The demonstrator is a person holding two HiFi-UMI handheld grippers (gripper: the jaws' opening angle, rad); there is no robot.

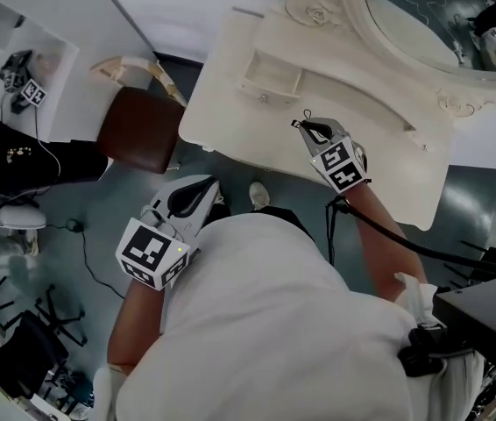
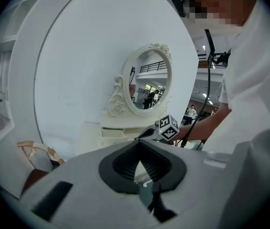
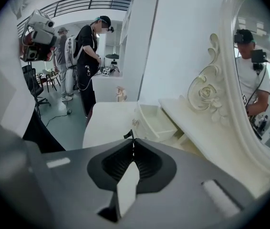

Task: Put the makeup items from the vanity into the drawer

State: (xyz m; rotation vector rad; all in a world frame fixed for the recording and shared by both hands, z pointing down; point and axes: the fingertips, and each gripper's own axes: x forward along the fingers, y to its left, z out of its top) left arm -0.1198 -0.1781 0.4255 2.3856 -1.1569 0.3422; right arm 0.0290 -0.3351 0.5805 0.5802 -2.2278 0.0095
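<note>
The cream vanity (image 1: pixel 223 103) has an oval mirror (image 1: pixel 423 24) and one small drawer (image 1: pixel 272 75) standing open; in the right gripper view the drawer (image 3: pixel 158 121) looks bare inside. No makeup item shows on the top. My right gripper (image 1: pixel 306 124) hovers over the vanity top just right of the drawer, jaws shut, with a small dark loop at its tip (image 3: pixel 133 141). My left gripper (image 1: pixel 208 183) is held off the vanity's front edge by the person's body, jaws shut (image 2: pixel 139 141) with nothing in them, pointing at the vanity (image 2: pixel 120 128).
A brown-seated chair (image 1: pixel 143 130) with a cream back stands left of the vanity. A person in black (image 1: pixel 7 156) works at a white shelf at far left. Office chairs (image 1: pixel 29 340) and cables lie on the floor. A black box (image 1: pixel 489 310) sits at lower right.
</note>
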